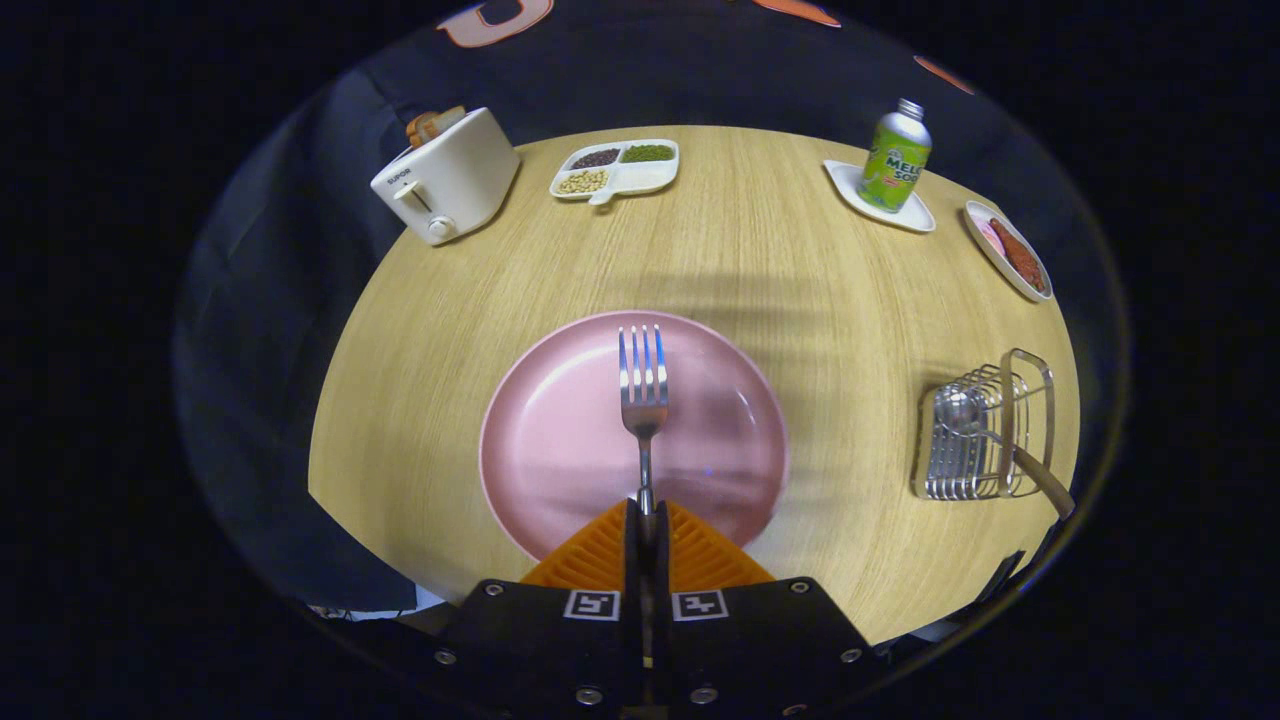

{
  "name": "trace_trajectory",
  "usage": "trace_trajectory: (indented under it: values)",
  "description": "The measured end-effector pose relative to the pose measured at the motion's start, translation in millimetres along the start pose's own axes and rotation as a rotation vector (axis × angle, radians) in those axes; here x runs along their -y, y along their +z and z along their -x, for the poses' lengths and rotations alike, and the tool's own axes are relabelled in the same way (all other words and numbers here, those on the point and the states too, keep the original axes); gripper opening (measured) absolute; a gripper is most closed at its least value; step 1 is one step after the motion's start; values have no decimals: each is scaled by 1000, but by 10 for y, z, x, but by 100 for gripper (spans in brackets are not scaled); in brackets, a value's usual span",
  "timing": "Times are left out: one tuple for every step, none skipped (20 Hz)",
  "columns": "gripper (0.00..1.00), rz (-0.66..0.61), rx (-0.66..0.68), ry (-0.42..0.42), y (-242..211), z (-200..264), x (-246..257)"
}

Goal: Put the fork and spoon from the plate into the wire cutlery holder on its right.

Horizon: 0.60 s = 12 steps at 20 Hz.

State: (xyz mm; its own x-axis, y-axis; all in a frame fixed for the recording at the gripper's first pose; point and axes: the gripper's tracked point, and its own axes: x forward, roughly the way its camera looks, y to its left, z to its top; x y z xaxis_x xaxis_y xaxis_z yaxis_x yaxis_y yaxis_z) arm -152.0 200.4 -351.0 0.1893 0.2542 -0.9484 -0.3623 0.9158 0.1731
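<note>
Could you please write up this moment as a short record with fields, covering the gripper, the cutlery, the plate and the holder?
gripper: gripper shut on the fork's handle
fork: fork tines pointing away, over the pink plate
spoon: spoon already lying in the wire cutlery holder, handle sticking out
holder position: right of the plate, on the wooden table
task state: spoon placed, fork gripped but not yet in the holder

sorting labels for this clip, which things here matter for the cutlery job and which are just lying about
Job: fork held between the shut fingers, pink plate, wire holder with the spoon in it.

Lying about: toaster, snack tray, bottle on a coaster, small dish.
</note>
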Motion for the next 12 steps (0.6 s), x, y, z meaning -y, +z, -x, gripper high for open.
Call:
trace_trajectory:
  values:
    - [5,-11,11,-7,0,70,86]
    - [5,-22,23,-12,14,136,170]
    - [5,-33,32,-19,9,216,266]
    - [5,-43,42,-27,32,275,389]
    - [5,-57,51,-41,37,347,509]
    - [5,-69,63,-58,53,417,646]
    - [5,-81,69,-78,49,480,789]
    - [4,-94,71,-96,40,546,924]
    - [5,-111,82,-111,55,616,1055]
    - [5,-124,86,-123,61,674,1172]
    - [5,-138,88,-139,52,736,1292]
    - [4,-148,85,-151,39,787,1404]
